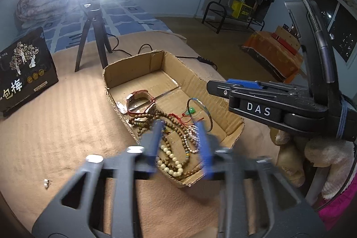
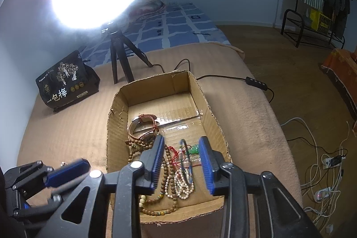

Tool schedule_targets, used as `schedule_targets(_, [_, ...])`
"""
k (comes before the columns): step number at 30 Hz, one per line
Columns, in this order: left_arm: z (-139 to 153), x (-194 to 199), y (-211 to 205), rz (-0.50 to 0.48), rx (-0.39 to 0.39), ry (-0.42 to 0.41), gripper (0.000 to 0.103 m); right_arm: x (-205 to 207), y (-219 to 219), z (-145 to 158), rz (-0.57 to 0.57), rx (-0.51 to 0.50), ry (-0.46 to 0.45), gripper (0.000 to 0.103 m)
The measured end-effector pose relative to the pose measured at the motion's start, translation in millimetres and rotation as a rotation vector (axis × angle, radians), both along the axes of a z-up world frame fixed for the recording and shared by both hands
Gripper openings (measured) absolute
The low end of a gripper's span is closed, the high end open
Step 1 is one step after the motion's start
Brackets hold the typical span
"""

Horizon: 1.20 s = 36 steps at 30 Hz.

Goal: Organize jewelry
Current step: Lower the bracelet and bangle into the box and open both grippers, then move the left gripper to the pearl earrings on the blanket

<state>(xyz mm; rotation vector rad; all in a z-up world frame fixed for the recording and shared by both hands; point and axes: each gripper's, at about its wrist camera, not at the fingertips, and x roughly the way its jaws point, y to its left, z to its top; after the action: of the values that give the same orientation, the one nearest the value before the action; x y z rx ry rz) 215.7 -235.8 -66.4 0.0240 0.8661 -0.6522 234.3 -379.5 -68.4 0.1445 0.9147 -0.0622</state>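
Note:
An open cardboard box [image 1: 131, 68] [image 2: 118, 108] on the beige blanket holds a watch [image 1: 139, 102] [image 2: 144, 128], brown bead strands [image 1: 176, 128] [image 2: 166, 180], cream pearls [image 1: 170, 160] [image 2: 184, 184], a thin bangle [image 1: 200, 112] [image 2: 186, 160] and a green charm on red cord [image 1: 191, 110] [image 2: 194, 148]. My left gripper [image 1: 179, 131] is open and empty above the box's near end. My right gripper [image 2: 181, 150] is open and empty over the bangle; it also shows in the left wrist view [image 1: 219, 87]. A small pearl earring [image 1: 46, 182] lies on the blanket outside the box.
A ring light on a tripod [image 1: 94, 37] [image 2: 121, 52] stands behind the box, with its cable and switch [image 2: 255, 80] trailing right. A black printed bag [image 1: 24, 68] [image 2: 67, 81] lies at the left. The floor with cables [image 2: 321, 171] lies to the right.

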Motion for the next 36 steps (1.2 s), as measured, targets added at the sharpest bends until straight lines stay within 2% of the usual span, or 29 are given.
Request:
schedule_targets(2, [0.1, -0.9, 1.3, 0.008, 0.006, -0.011, 0.051, -0.7, -0.2, 0.7, -0.005, -0.004, -0.008, 0.059])
schedule_targets(4, [-0.1, -0.9, 1.8, 0.005, 0.011, -0.009, 0.051, -0.3, -0.9, 2.3, -0.013, -0.004, -0.012, 0.065])
schedule_targets(6, [-0.7, -0.8, 2.6, 0.012, 0.019, -0.009, 0.053, -1.0, -2.5, 3.2, -0.024, 0.001, -0.017, 0.079])
schedule_targets(8, [-1.2, -0.7, 3.6, 0.019, 0.026, -0.009, 0.061, -2.0, -3.3, 4.4, -0.029, 0.008, -0.027, 0.085])
schedule_targets(9, [-0.7, -0.9, 4.3, 0.023, 0.027, -0.012, 0.065, -2.9, -3.1, 5.1, -0.030, 0.009, -0.032, 0.085])
schedule_targets(13, [2.0, -2.9, 7.4, 0.026, 0.024, -0.018, 0.065, -2.8, -0.5, 6.5, -0.028, 0.000, -0.037, 0.090])
schedule_targets(36, [11.1, -7.8, 43.7, 0.051, 0.029, -0.016, 0.065, -4.7, 37.3, 14.7, 0.027, 0.002, -0.064, 0.091])
